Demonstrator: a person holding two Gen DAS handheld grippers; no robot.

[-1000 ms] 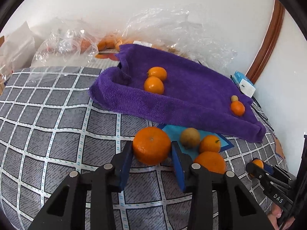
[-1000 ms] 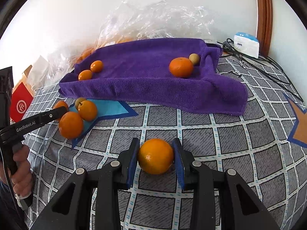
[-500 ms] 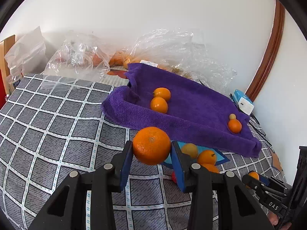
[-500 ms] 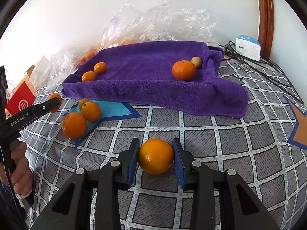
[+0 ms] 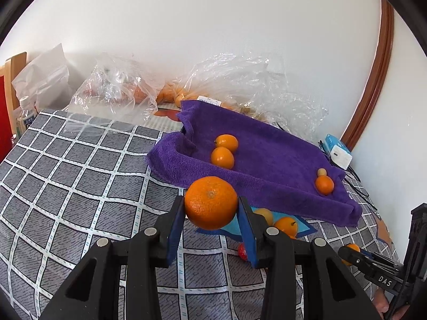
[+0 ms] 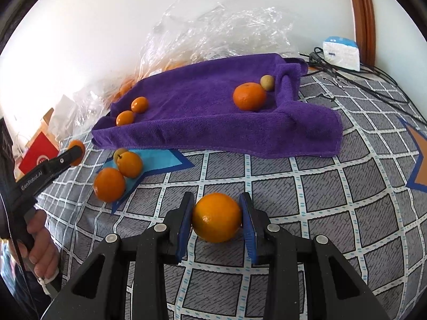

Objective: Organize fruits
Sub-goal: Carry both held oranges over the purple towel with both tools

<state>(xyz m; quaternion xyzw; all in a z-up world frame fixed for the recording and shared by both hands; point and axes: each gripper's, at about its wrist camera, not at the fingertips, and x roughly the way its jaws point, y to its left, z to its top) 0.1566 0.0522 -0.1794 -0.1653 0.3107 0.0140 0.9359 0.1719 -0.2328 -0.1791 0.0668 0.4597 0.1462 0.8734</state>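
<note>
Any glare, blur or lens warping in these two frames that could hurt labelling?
Left wrist view: sharp; the fisheye bows the checked cloth and door frame; the wall is bright but the orange in the left tongs is evenly lit. Right wrist view: the wall blows out at left, washing out the plastic bags; the right tongs' orange stays crisp.

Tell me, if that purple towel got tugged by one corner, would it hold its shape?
Probably not. The purple towel looks floppy: its edges are folded and draped over the bed. Tugging it would likely crumple it, and the round oranges lying on it would probably roll.
</note>
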